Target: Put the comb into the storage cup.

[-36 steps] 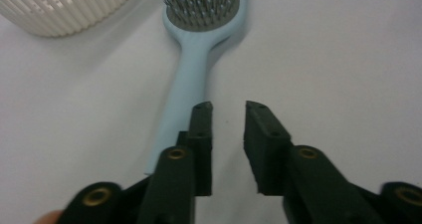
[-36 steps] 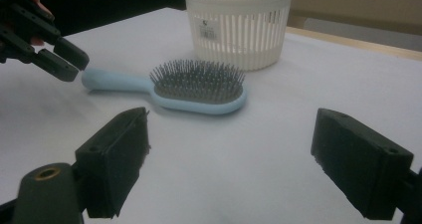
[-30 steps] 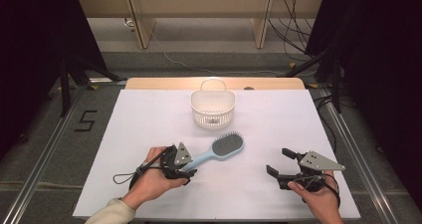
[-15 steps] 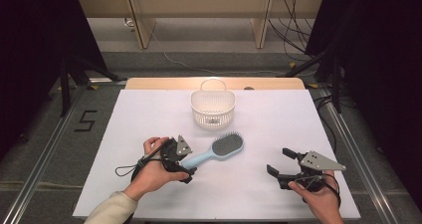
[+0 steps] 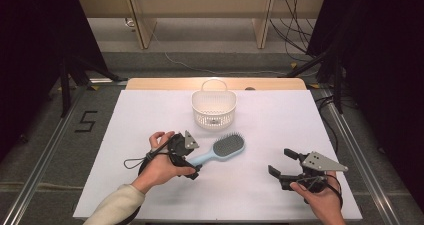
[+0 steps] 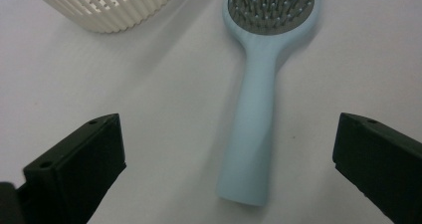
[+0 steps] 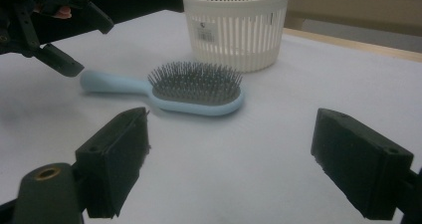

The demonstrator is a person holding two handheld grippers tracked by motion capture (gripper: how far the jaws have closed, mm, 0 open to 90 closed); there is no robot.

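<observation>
A light blue hairbrush (image 5: 221, 150) with grey bristles lies flat on the white table, its handle pointing toward my left gripper (image 5: 192, 157). In the left gripper view the handle (image 6: 251, 129) lies between the wide black jaws of the left gripper (image 6: 228, 129), and neither pad touches it. These jaws have just been opening. A white slotted basket (image 5: 213, 107) stands upright behind the brush. My right gripper (image 5: 281, 161) is open near the front right, aimed at the brush (image 7: 194, 92) and the basket (image 7: 236, 25), with nothing between its jaws.
The white mat (image 5: 280, 120) covers the table, with a wooden strip (image 5: 175, 83) along its far edge. A basket wall (image 6: 104, 7) stands close to the left of the brush head. The left gripper (image 7: 54, 35) hangs at the handle's end in the right gripper view.
My left gripper's jaws have spread apart off the brush handle and the hand has edged back a little. The brush stays on the table. The right gripper has not moved.
</observation>
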